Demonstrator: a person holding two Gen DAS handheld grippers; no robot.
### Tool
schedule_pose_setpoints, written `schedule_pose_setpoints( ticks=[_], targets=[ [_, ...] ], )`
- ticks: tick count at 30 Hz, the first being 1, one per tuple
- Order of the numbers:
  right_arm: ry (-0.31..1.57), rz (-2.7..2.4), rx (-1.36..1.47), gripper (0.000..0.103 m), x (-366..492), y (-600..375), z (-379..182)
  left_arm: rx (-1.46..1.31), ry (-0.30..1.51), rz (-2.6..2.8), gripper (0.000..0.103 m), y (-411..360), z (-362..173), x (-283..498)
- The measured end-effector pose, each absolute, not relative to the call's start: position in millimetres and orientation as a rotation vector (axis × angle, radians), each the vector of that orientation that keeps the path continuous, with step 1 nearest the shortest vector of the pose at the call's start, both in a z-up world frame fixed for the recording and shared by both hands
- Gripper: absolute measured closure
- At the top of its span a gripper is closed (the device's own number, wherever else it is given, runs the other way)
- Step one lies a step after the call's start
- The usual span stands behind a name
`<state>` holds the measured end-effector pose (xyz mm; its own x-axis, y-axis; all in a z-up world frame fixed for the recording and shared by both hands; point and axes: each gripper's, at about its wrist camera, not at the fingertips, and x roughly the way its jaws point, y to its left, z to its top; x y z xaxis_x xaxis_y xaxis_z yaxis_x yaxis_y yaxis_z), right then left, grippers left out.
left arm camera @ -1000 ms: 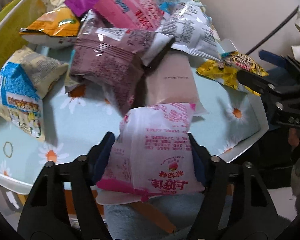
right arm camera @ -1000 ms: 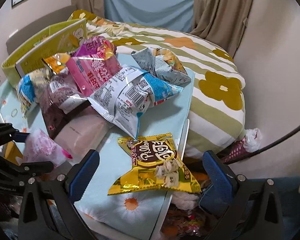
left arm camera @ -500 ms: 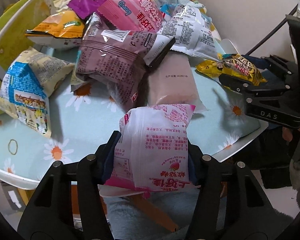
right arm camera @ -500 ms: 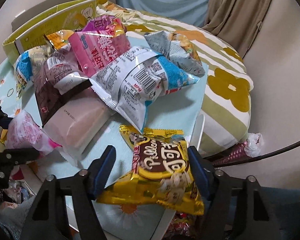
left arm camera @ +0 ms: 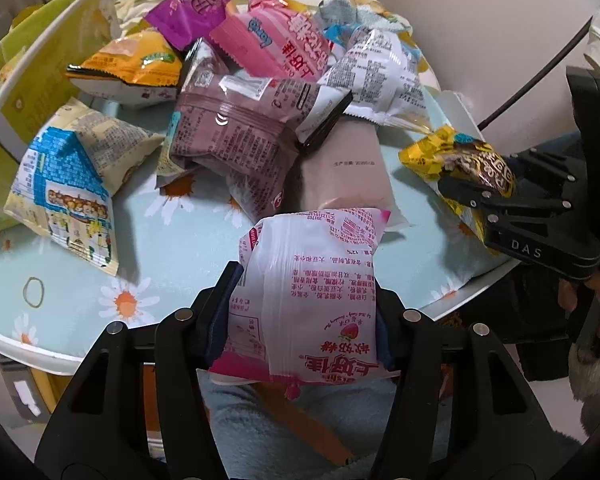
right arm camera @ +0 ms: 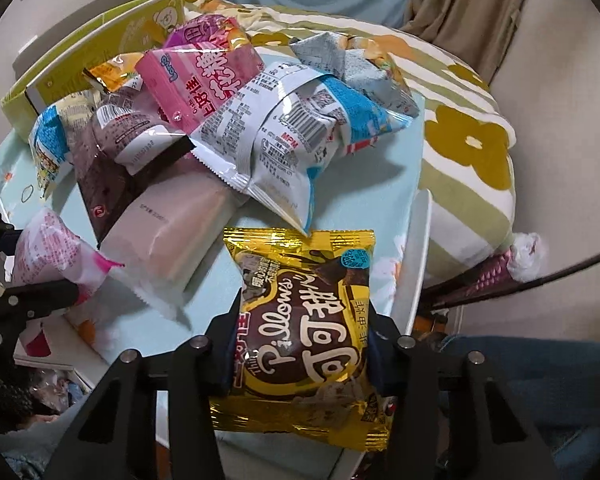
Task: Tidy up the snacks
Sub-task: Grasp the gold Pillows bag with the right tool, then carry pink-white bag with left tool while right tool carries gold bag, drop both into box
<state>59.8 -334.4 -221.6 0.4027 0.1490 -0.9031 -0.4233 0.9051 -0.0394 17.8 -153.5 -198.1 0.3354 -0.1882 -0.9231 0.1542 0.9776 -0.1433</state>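
Note:
My left gripper is shut on a pink-and-white strawberry snack packet, held at the near edge of the daisy-print table. My right gripper is shut on a yellow Pillows cocoa snack bag, at the table's near right corner. The right gripper also shows in the left wrist view with the yellow bag. The left gripper and its pink packet show at the left of the right wrist view. A pile of snack packets covers the table's middle and back.
A yellow-green cardboard box stands open at the table's far left. A flower-print bed cover lies behind and right of the table. A black cable runs at the right. A wall is beyond.
My right gripper moved in around the yellow bag and shut on it. My left gripper squeezed tighter on the pink-and-white packet and drew it slightly back toward the table edge.

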Motion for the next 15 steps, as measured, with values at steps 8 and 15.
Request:
schedule_pose_setpoints(
  ticks=[8, 15],
  targets=[
    [1.082, 0.332, -0.214, 0.058, 41.8, -346.0, -195.0, -0.043, 1.156, -0.242, 0.048, -145.7, -159.0, 8.6],
    [1.018, 0.317, -0.184, 0.058, 32.8, -337.7, -160.3, -0.048, 1.079, -0.233, 0.048, -132.1, -120.8, 4.9]
  ],
)
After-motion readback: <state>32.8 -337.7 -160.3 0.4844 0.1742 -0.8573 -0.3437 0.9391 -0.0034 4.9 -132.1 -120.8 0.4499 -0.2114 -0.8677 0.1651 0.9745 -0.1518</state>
